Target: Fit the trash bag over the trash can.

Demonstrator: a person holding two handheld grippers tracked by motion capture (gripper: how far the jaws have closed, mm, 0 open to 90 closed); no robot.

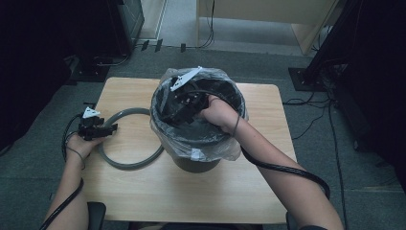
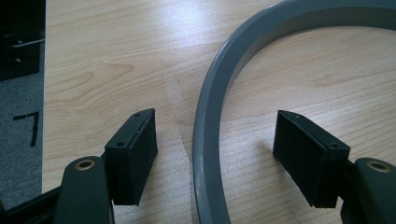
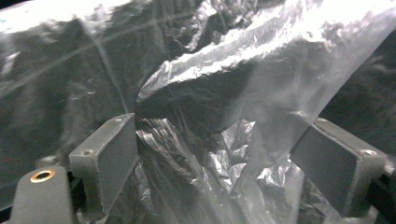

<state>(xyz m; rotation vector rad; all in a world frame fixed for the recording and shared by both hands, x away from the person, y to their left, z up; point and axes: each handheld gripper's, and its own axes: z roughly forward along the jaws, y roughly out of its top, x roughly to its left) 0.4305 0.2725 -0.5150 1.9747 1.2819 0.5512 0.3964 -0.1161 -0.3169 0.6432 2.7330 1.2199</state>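
A dark round bin point(image 1: 196, 160) lined with a clear plastic bag point(image 1: 210, 143) stands at the middle of the wooden table point(image 1: 143, 191). My right gripper point(image 1: 184, 103) reaches down inside the bin, open, with crumpled clear bag point(image 3: 210, 154) between its spread jaws. A grey ring point(image 1: 129, 163) lies flat on the table left of the bin. My left gripper point(image 1: 110, 128) is open and low over the ring's left arc; the grey ring point(image 2: 210, 140) runs between its two pads without touching them.
The table's left edge point(image 2: 44, 116) lies close beside my left gripper, with grey carpet point(image 1: 28, 158) beyond. Cables point(image 1: 316, 120) trail on the floor to the right. A light wooden desk point(image 1: 268, 14) stands at the back.
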